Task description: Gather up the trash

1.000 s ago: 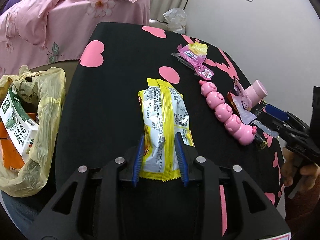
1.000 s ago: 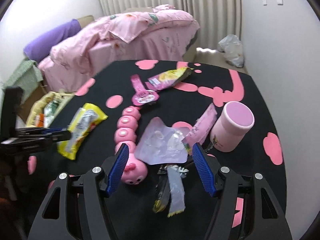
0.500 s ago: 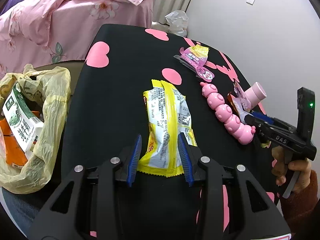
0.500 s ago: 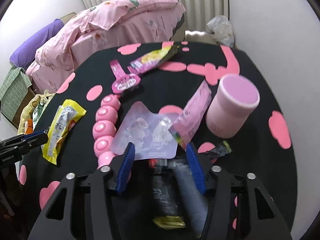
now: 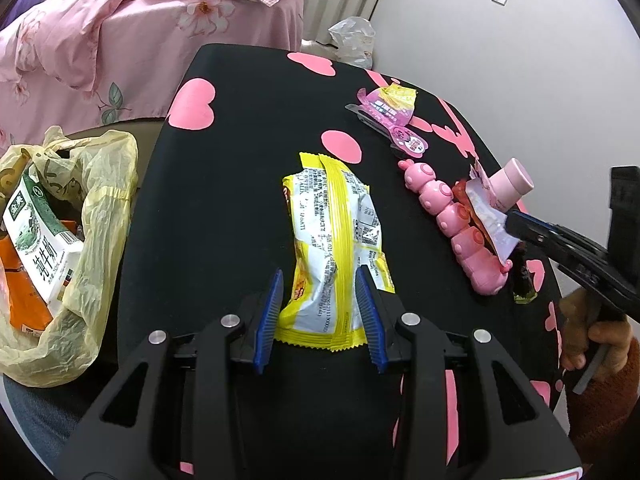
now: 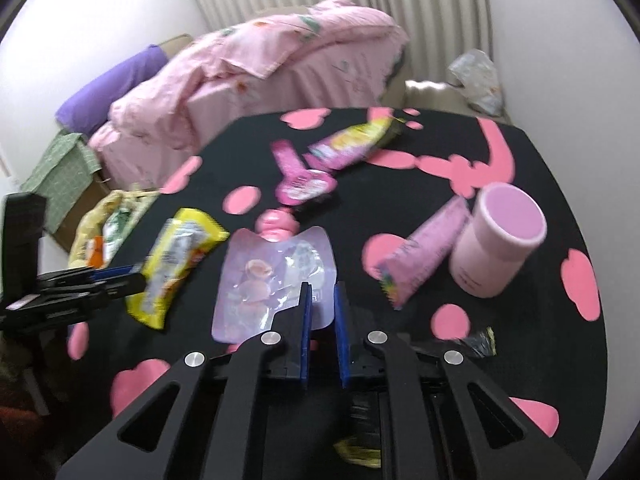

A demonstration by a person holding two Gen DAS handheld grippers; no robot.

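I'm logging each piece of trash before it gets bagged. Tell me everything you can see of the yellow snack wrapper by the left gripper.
The yellow and silver crinkled foil snack wrapper lies flat on the black tablecloth with pink hearts, lengthwise away from the camera. It has a yellow centre seam, serrated yellow ends, small printed text and a barcode. Its near end sits between the open blue pads of the left hand-held gripper, which is not yet clamped on it.

A crinkled, glossy yellow-and-silver foil snack wrapper (image 5: 334, 236) lies on the matt black cloth of the table (image 5: 224, 200). The translucent lilac plastic pouch (image 6: 272, 280) looks smooth, though blurred. Thin yellow plastic bag (image 5: 96, 216) is wrinkled.
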